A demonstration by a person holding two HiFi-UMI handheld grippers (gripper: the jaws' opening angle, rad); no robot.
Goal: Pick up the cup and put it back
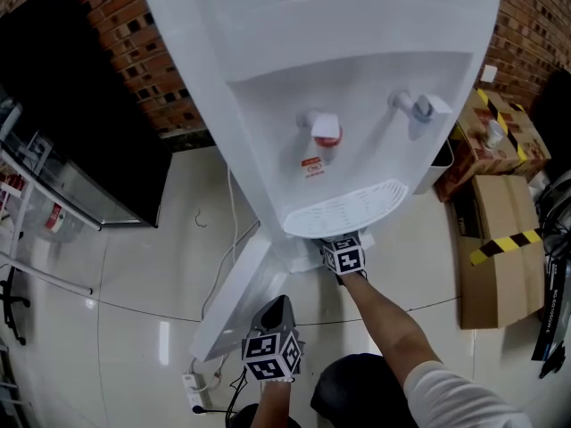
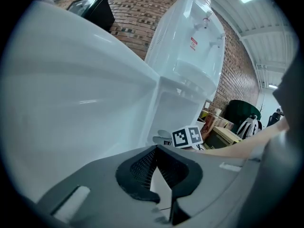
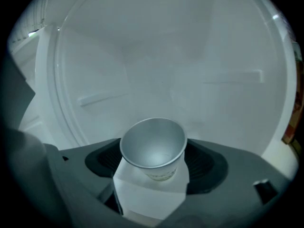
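Note:
A white paper cup (image 3: 153, 148) sits between the wide-set jaws of my right gripper (image 3: 153, 169), its mouth tilted toward the camera and the dark pads against its sides. Behind it is the pale inside of the water dispenser's lower cabinet (image 3: 161, 70). In the head view only that gripper's marker cube (image 1: 343, 257) shows, under the drip tray (image 1: 343, 208); its jaws and the cup are hidden. My left gripper (image 1: 273, 314) hangs lower, beside the open white door (image 1: 234, 300), its pads together on nothing (image 2: 158, 152).
The white dispenser (image 1: 339, 78) has a red tap (image 1: 326, 132) and a grey tap (image 1: 417, 110). Cardboard boxes (image 1: 500, 239) stand to the right, a black cabinet (image 1: 80, 114) to the left. A power strip (image 1: 194, 386) and cable lie on the tiled floor.

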